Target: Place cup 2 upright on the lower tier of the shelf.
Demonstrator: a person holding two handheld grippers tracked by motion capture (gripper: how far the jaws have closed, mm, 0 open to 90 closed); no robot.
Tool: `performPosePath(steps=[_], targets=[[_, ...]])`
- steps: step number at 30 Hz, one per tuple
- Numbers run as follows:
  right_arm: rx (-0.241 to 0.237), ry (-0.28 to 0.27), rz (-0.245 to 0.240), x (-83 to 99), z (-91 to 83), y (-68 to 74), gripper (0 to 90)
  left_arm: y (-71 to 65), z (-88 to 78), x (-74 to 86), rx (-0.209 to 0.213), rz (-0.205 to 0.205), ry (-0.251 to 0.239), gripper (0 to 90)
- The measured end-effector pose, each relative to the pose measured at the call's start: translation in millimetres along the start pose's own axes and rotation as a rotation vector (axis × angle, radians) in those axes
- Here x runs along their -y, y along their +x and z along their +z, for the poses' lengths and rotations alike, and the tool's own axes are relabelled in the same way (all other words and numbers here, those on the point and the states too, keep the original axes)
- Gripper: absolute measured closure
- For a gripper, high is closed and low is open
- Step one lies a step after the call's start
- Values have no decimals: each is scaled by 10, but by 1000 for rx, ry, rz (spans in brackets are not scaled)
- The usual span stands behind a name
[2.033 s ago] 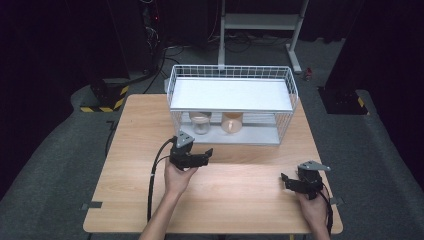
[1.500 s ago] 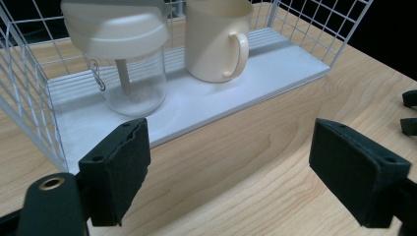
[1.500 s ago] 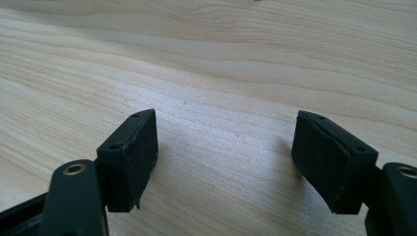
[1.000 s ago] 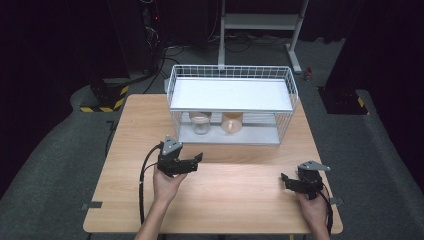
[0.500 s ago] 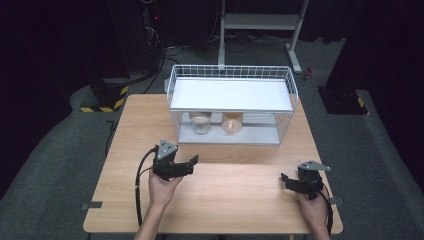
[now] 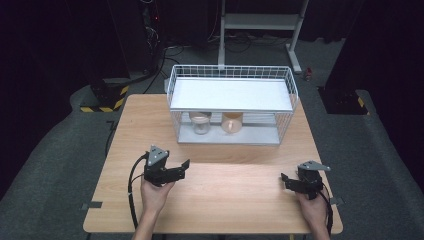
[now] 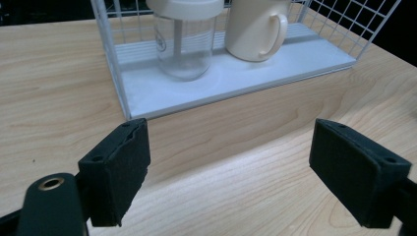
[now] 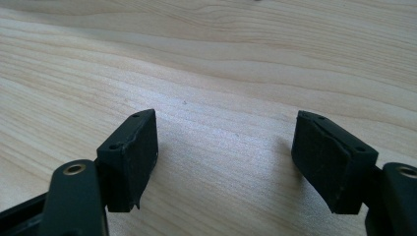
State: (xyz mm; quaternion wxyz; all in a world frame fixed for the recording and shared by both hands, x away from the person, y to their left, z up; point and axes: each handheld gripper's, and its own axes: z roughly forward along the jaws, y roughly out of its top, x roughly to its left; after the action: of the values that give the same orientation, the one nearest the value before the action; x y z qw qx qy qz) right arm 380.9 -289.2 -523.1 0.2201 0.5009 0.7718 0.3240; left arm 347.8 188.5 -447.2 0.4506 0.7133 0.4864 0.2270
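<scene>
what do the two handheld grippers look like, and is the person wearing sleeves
Both the left gripper and the right gripper are black, each topped with a grey three-cornered plate. Their jaws end in blocky black pads with a rough, felt-like face and small screw holes. A black cable trails from the left one. No sleeves show on the forearms.

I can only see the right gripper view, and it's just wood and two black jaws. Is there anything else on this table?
Observer: Yes, a white wire rack stands at the far side of the table.
Operator: Is anything inside it?
Observer: A clear jar with a cream lid and a cream mug, side by side on its bottom shelf.
Operator: What's the other hand doing?
Observer: The left hand-held gripper is open and empty, facing the jar, short of the rack.
</scene>
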Motion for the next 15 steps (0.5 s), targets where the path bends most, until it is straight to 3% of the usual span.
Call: performPosePath(steps=[15], targets=[[1,0,2,-1,0,2,259,97,-8,227,-31,-39,31,162]])
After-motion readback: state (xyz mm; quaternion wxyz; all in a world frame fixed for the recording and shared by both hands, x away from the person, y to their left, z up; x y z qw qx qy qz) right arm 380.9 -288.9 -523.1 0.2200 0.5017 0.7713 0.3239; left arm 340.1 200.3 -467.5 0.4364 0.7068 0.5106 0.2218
